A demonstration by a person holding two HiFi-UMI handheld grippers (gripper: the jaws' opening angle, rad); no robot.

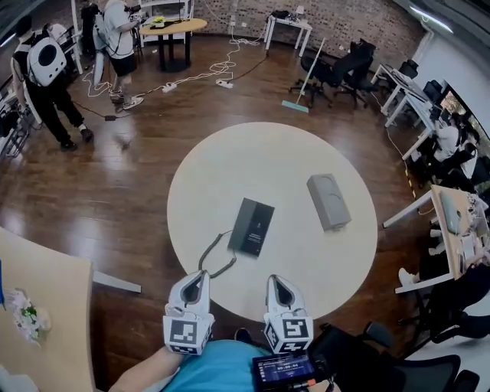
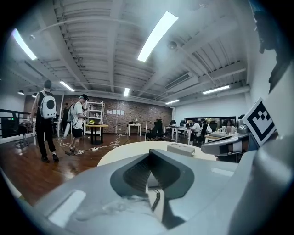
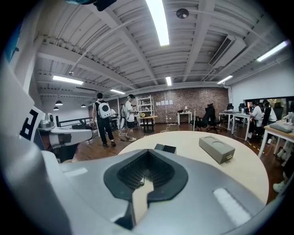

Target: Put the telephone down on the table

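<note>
telephone: dark flat slab [image 1: 253, 227] lying flat about mid-top on the round table. nothing grips it. looks already put down, so the task reads as done or nearly done.
cord: coiled lead [image 1: 214, 256] runs from the telephone's near-left corner toward the near rim. it's slack, so no pull on the phone.
left gripper: [image 1: 196, 280] on the near side of the telephone, just beside the cord's loop, can't tell if it touches. jaws pressed together, nothing between them.
right gripper: [image 1: 282, 285] on the near side of the telephone, a bit to the right and apart from it. jaws pressed together, empty.
why: both tools sit side by side at the rim, clear of the phone, likely because no grip is needed now.
grey box: [image 1: 329, 200] right of the telephone, apart, lying flat. not part of the task.
table: pale round top [image 1: 230, 161], smooth and level. the phone should stay put.
floor: dark glossy wood [image 1: 115, 199] all round.
room: open office with a brick wall [image 1: 344, 23] far beyond the telephone. people standing [image 1: 46, 73] far left of it. office chairs [image 1: 341, 65] and a broom [image 1: 306, 76] far right. cables [image 1: 207, 76] on the floor.
</note>
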